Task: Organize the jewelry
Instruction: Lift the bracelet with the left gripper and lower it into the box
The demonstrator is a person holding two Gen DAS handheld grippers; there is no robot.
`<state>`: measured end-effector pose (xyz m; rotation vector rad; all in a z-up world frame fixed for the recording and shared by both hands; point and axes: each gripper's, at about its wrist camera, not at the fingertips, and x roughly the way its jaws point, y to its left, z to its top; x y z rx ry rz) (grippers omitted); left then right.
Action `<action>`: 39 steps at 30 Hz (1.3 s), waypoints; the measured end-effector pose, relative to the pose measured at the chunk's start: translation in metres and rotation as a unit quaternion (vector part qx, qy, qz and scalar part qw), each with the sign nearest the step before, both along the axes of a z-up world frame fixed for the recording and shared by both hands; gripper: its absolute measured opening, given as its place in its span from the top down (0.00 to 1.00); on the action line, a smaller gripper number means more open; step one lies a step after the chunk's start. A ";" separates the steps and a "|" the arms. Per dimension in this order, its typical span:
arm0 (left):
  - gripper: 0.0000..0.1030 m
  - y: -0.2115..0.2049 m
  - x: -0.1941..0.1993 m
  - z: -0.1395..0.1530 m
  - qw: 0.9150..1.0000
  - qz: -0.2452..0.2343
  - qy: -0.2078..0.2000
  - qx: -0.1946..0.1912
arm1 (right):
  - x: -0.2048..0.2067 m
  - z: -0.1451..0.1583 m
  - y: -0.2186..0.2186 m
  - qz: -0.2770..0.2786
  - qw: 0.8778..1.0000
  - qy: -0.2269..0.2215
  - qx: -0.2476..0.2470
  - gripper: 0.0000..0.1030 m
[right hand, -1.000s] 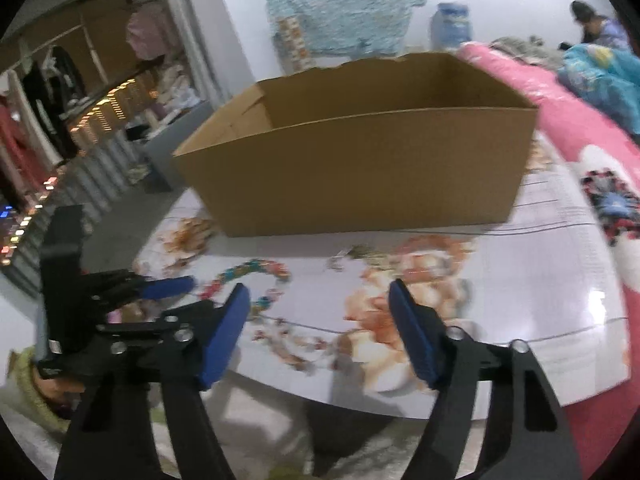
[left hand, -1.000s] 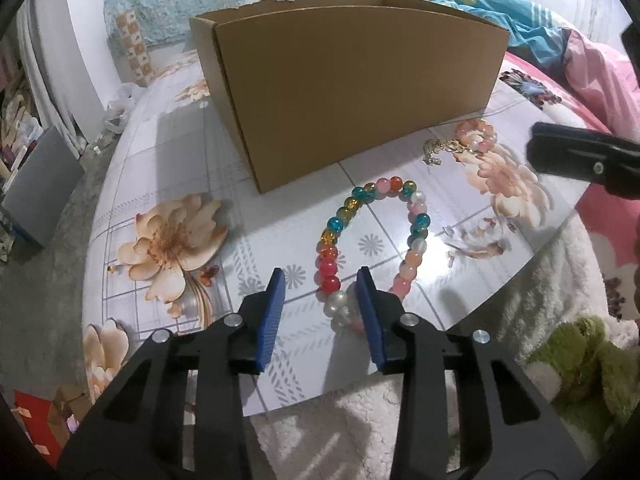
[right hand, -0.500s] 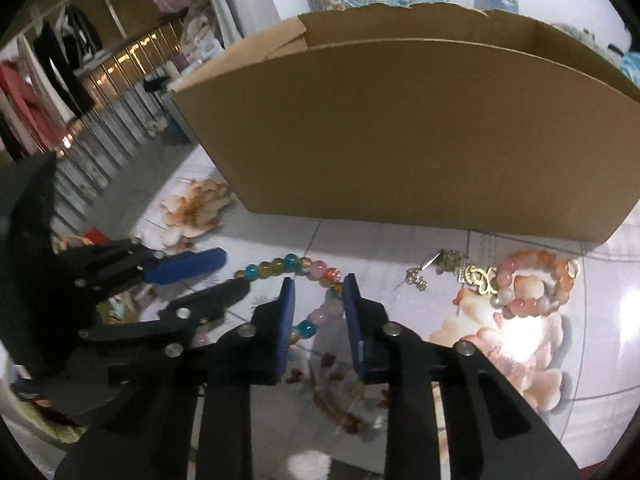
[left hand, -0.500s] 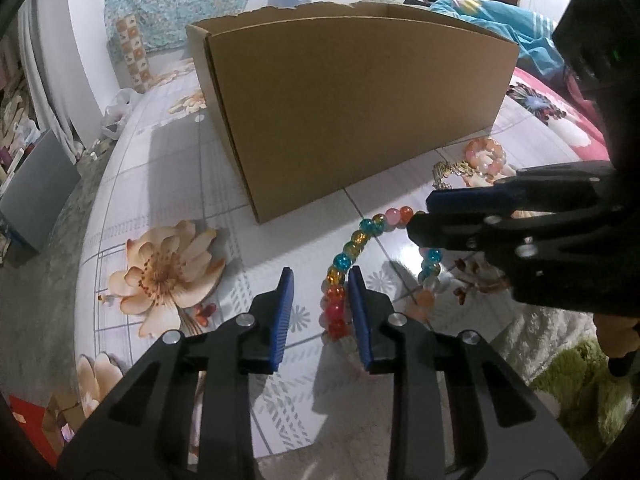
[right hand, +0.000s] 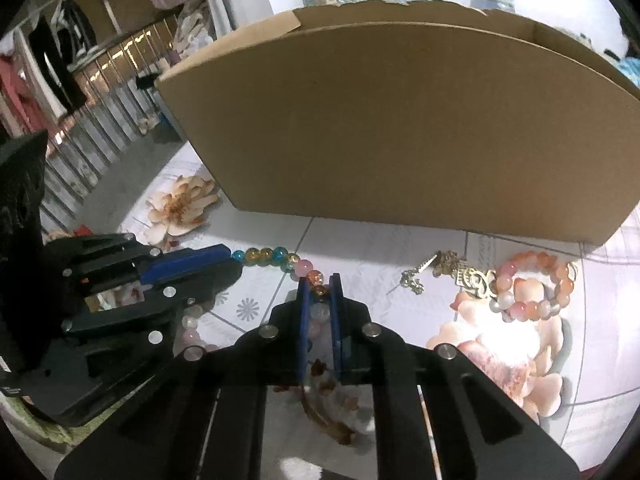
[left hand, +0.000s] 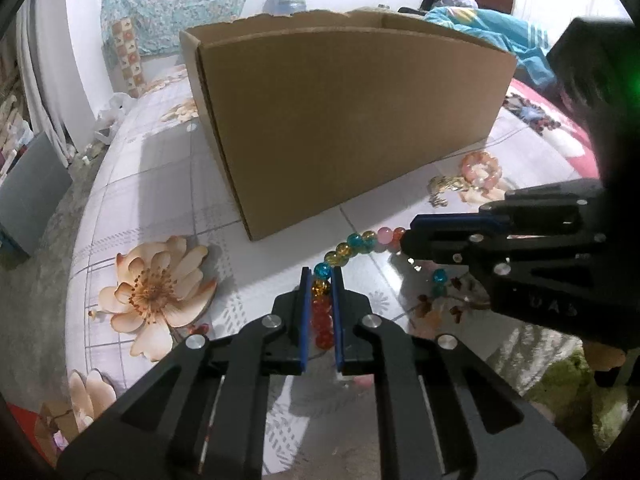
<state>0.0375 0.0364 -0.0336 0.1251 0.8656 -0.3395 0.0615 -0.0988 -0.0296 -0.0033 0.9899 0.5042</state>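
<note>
- Your left gripper (left hand: 321,280) has just been closing and now pinches the bead string (left hand: 358,242) on its red and amber beads; the blue pads press both sides, so it looks held, not just straddled.
- Your right gripper (right hand: 320,288) has just been closing too; it is pressed onto the same string at the pale pink and orange beads.
- Two grips on one loop, probably so it lifts as a spread ring instead of dangling and tangling.
- In the left view, the teal and yellow beads arc from your left tips across to the right gripper (left hand: 416,234), which comes in from the right edge, and that stretch lies on the table (left hand: 160,184).
- The string sits right at both tips, just in front of the box (left hand: 352,120), near its front wall but not touching it.
- The box is open-topped, likely the drop spot; the beads have to clear the front wall.
- The pink bracelet (right hand: 536,288) and gold chain (right hand: 444,266) lie to the right of your right tips, apart from both grippers, touching each other, still on the table.
- Both grippers tilt down at the table, which suits picking from a flat surface.
- Risk: round glossy beads may roll out of the pads if you pull the two ends apart.
</note>
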 end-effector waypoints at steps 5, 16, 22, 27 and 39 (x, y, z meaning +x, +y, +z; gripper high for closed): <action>0.92 -0.002 -0.012 0.019 1.000 -0.002 -0.018 -0.009 | -0.009 0.012 -0.013 -0.009 0.999 -0.009 0.031 0.90; 0.92 -0.004 -0.030 0.118 0.991 -0.036 -0.112 -0.063 | -0.030 0.097 -0.039 0.009 0.991 -0.117 0.068 0.91; 0.92 -0.012 0.006 0.186 0.979 -0.058 -0.183 -0.064 | 0.000 0.161 -0.045 0.035 0.979 -0.184 0.087 0.91; 0.92 -0.016 0.059 0.193 0.983 -0.044 -0.170 -0.054 | 0.069 0.170 -0.041 0.041 0.984 -0.142 0.103 0.91; 0.92 0.012 0.122 0.100 1.000 -0.007 -0.010 -0.027 | 0.159 0.080 0.005 0.070 0.996 0.053 0.028 0.90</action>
